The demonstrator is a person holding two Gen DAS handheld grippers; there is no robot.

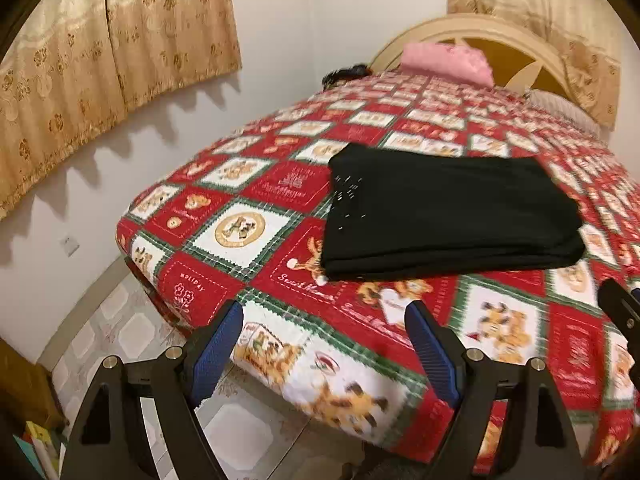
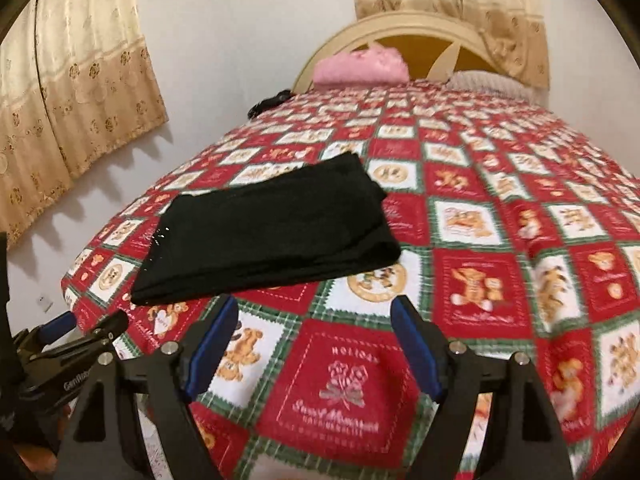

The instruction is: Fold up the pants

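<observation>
Jaws: your left gripper (image 1: 324, 336) and right gripper (image 2: 314, 330) both stand released, nothing between the pads. Item: black pants (image 2: 268, 228), already folded into a flat stack, lying on the patterned bedspread (image 2: 500, 240) ahead of both grippers. Handling, judged: soft, light, limp; layers may slide. Pinch all layers together at the near folded edge.

Matt black cloth pants (image 1: 448, 216) lie on a soft printed cloth bedspread (image 1: 248, 232). Ribbed blue pads (image 2: 416, 344) look rubbery; curtains (image 1: 120, 48) are patterned cloth; floor (image 1: 132, 336) glossy tile.
</observation>
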